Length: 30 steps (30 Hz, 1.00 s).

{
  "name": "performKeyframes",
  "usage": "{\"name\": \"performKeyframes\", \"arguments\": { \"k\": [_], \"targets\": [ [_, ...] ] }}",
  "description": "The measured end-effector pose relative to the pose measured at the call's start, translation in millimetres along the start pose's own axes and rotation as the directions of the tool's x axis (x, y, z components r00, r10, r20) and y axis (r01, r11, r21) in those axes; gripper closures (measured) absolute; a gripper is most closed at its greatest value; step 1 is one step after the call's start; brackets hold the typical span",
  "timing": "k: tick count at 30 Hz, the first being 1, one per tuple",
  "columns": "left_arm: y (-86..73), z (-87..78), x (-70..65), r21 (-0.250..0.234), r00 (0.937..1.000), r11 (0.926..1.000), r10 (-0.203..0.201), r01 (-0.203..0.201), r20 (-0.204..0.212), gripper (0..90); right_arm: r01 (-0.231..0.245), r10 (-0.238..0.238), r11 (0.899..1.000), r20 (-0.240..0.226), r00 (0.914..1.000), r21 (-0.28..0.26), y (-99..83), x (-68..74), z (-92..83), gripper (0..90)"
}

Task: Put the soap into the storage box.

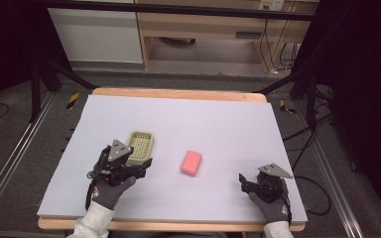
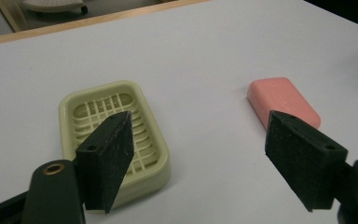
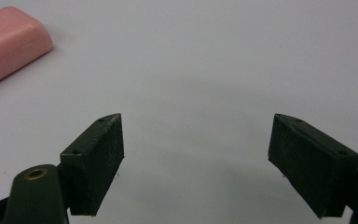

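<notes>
With both tongs gaping empty, the left tongs (image 1: 147, 163) are hovering beside the pale green soap dish (image 1: 141, 146) while the pink soap bar (image 1: 191, 162) is lying mid-counter (image 1: 218, 119), apparently awaiting a square, long-sided pinch from the right tongs (image 1: 241, 179).

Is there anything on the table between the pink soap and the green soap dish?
No. In the high view, the stretch of table between the pink soap and the green soap dish is bare. The left gripper view shows the same gap.
</notes>
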<state>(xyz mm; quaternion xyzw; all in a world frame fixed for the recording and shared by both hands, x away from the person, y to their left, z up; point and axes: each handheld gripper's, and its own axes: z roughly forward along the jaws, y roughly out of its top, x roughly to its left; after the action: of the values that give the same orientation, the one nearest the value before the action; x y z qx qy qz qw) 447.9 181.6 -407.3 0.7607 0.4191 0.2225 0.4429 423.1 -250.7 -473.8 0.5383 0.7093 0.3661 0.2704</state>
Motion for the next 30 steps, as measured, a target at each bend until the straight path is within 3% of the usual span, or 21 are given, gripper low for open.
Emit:
{"name": "performKeyframes", "arguments": {
  "k": [14, 30],
  "targets": [
    [14.2, 13.3, -14.0, -0.005, 0.9997, 0.9999, 0.009, -0.009, 0.025, 22.7, 0.002, -0.002, 1.0, 0.003, 1.0, 0.002, -0.1, -0.3, -0.2, 18.8],
    [18.9, 34.2, -28.3, 0.027, 0.9985, 0.9986, 0.045, -0.046, 0.032, 22.3, 0.0, 0.0, 1.0, 0.0, 1.0, 0.003, -0.2, -0.5, -0.6, 18.6]
  ]
}}
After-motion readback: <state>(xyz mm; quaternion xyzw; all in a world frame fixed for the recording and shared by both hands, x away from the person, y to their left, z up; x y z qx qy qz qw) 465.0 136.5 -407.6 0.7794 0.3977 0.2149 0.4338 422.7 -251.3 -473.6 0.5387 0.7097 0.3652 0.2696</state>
